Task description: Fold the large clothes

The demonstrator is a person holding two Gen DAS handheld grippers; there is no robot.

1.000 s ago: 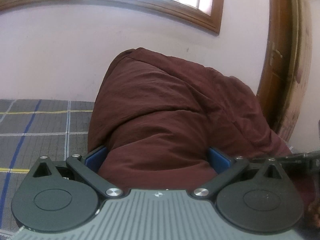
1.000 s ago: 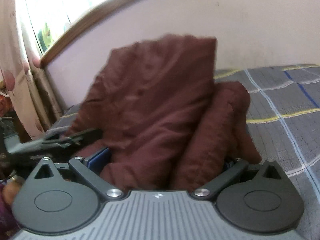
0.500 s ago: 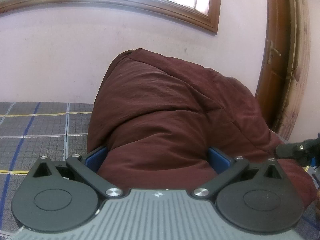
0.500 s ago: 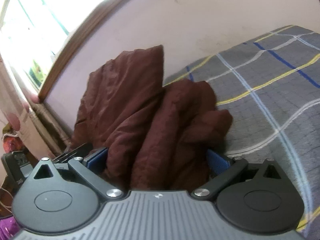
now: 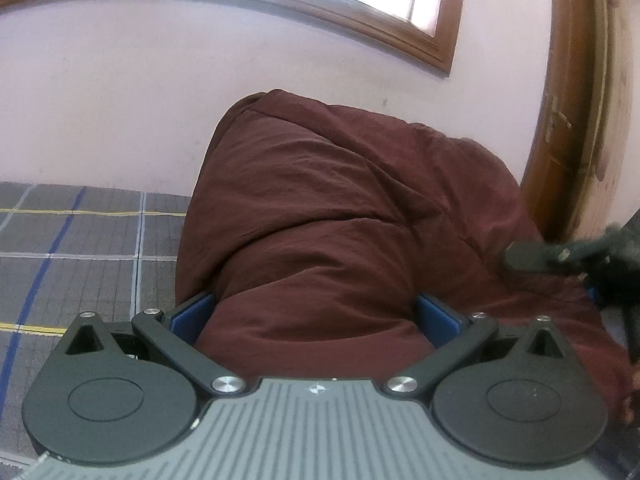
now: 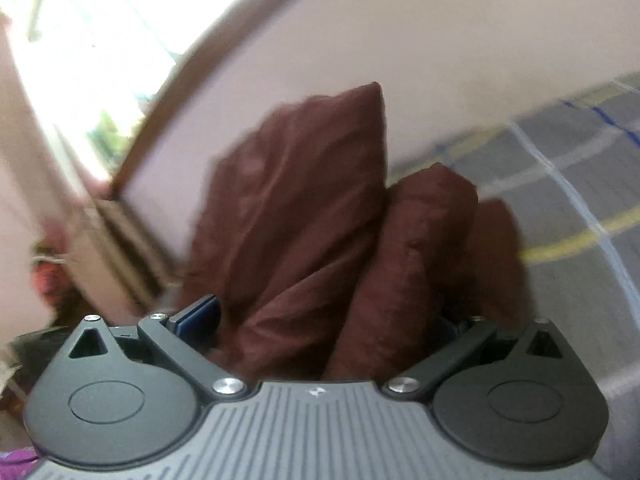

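so, quick rundown near to far:

left claw: left gripper [image 5: 314,312] has both blue pads buried in a fat bunch of the maroon garment [image 5: 340,216], holding it.

right claw: right gripper [image 6: 324,320] is pinching its own bunch of the same cloth [image 6: 304,216]. view is blurry, and its far pad is mostly hidden by fabric.

where the cloth is: rising straight up at 12 o'clock from each claw, held up off the checked bedspread [image 5: 80,240], hanging in loose rolls.

key relation: the stretch between the two grips runs side to side. in the left view the right gripper's tip [image 5: 532,256] peeks in at 3 o'clock, touching the cloth edge. neither hand looks nearer, my guess is they have to move as a pair.

bed: grey plaid sheet at 9 o'clock in the left view, at 2 o'clock in the right view [image 6: 560,208].

far stuff: pink wall [image 5: 120,100], wooden window frame [image 5: 360,28] up top.
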